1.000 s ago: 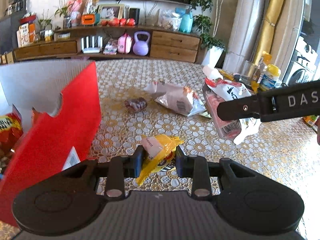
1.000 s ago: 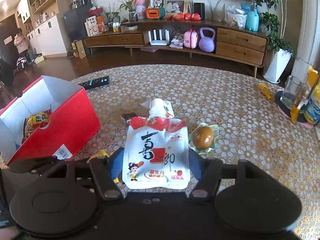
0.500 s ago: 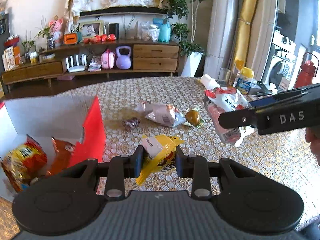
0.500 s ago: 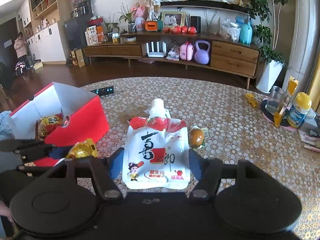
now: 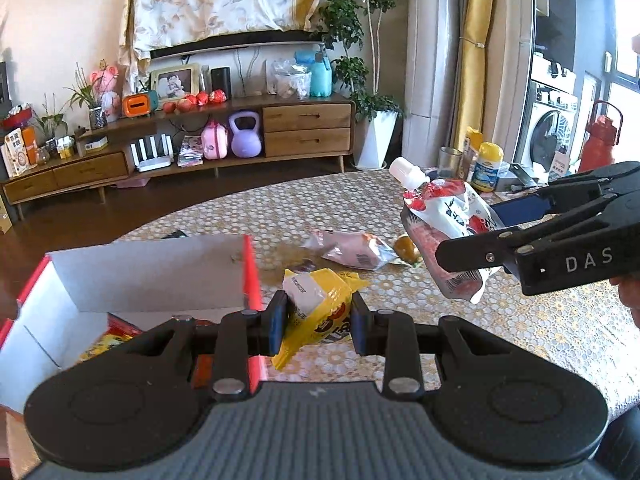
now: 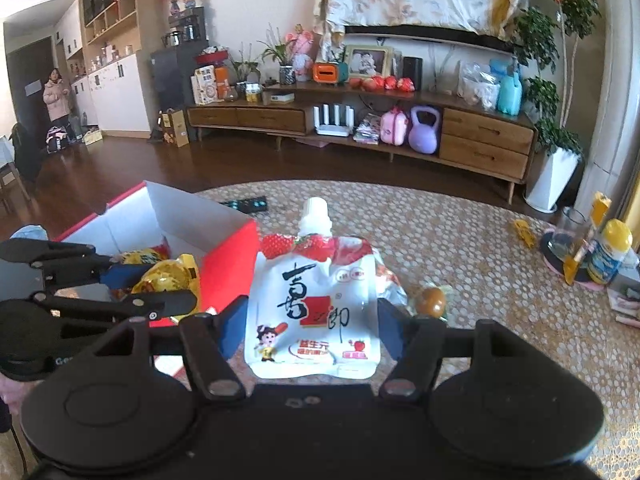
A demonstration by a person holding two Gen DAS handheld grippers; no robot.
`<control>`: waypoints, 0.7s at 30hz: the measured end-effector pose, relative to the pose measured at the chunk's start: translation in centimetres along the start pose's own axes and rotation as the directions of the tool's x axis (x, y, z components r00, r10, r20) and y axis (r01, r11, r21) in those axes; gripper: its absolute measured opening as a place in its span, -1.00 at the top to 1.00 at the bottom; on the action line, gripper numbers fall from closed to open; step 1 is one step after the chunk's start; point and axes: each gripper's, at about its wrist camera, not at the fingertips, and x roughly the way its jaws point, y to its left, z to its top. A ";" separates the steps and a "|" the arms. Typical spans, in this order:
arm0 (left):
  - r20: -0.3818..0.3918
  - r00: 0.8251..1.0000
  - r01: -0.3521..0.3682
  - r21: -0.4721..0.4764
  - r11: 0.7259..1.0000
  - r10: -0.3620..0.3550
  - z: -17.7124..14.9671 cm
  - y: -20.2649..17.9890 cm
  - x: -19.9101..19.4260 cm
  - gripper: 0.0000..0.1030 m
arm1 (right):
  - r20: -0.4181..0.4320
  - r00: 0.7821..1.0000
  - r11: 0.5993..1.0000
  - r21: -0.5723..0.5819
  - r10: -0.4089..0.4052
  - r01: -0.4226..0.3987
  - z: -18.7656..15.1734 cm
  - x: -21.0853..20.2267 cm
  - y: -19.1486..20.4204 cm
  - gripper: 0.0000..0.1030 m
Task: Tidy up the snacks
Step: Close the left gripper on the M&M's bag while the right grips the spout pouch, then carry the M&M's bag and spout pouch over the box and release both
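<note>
**Both jaws carrying snacks by the red box**

I am holding a yellow snack packet (image 5: 316, 312) in the left gripper (image 5: 318, 322), its jaws standing narrow and pressing on the wrapper. I am gripping a white strawberry drink pouch (image 6: 312, 308) in the right gripper (image 6: 312, 330), jaws standing wider and clamping its two sides, spout pointing away from me. Both snacks are hanging clear above the table (image 5: 520, 320). The red box (image 6: 228, 268) is sitting open near the table's left edge, just beside the left gripper, with packets already lying inside. Farther out, a pink snack bag (image 5: 352, 250) and a brown wrapped egg (image 6: 430, 302) are lying toward the middle of the table.
</note>
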 end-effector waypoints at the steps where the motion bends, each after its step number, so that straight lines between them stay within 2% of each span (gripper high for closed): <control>1: 0.002 1.000 -0.007 0.000 1.000 0.007 0.0 0.4 -0.2 0.40 | 0.002 1.000 1.000 -0.006 0.006 -0.006 0.2 0.2 0.4 -0.27; 12: 0.007 0.995 -0.101 -0.038 0.994 0.101 0.6 7.9 -1.3 0.40 | 0.013 0.996 0.995 -0.056 0.085 -0.084 4.1 3.3 6.2 -0.27; 21: -0.041 0.990 -0.140 -0.061 0.988 0.137 -0.1 13.2 0.2 0.40 | -0.034 0.992 0.990 -0.062 0.125 -0.127 6.3 8.4 10.1 -0.27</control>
